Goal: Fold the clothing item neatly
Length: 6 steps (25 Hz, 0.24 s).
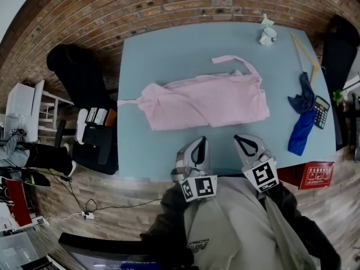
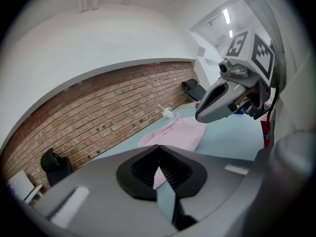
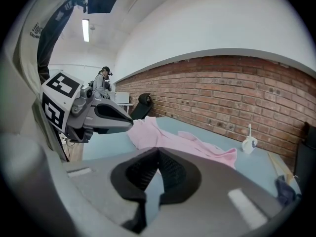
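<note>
A pink garment [image 1: 205,100] lies loosely spread and rumpled across the middle of the light blue table [image 1: 152,55], one strap looping toward the far side. It also shows ahead in the left gripper view as the pink garment [image 2: 177,132] and in the right gripper view as the pink garment [image 3: 168,138]. My left gripper [image 1: 198,146] and right gripper [image 1: 243,142] hover side by side over the table's near edge, short of the cloth. Both are shut with nothing between the jaws.
A white mug [image 1: 268,35] stands at the far right corner. A blue cloth [image 1: 302,117], a calculator [image 1: 321,111] and a wooden stick [image 1: 306,55] lie along the right side. A black chair [image 1: 79,72] stands left of the table, a red box [image 1: 309,175] at the right.
</note>
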### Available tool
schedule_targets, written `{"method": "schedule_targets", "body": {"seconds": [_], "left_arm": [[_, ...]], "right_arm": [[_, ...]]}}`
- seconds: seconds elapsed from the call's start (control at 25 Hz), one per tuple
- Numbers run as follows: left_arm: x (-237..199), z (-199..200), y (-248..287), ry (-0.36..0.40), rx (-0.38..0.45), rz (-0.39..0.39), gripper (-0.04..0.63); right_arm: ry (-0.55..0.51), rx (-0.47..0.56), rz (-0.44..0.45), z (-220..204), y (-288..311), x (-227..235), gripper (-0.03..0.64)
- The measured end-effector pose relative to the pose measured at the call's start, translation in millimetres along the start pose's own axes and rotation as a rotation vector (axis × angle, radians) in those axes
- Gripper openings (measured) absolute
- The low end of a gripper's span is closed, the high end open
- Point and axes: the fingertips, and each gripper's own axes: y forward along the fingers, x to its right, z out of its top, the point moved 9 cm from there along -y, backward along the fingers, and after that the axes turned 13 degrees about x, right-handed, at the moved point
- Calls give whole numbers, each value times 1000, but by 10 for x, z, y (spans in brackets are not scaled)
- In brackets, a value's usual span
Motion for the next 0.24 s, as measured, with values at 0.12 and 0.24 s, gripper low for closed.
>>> {"method": "schedule_targets", "body": {"seconds": [0.12,0.24], "left_arm": [[-7,-11,24,0,-1,2,8],[3,-13,70,5,6,0,8]], "right_arm": [[-15,1,3,1,17,29,0],[-23,3,-4,-9,16,75,0]]}}
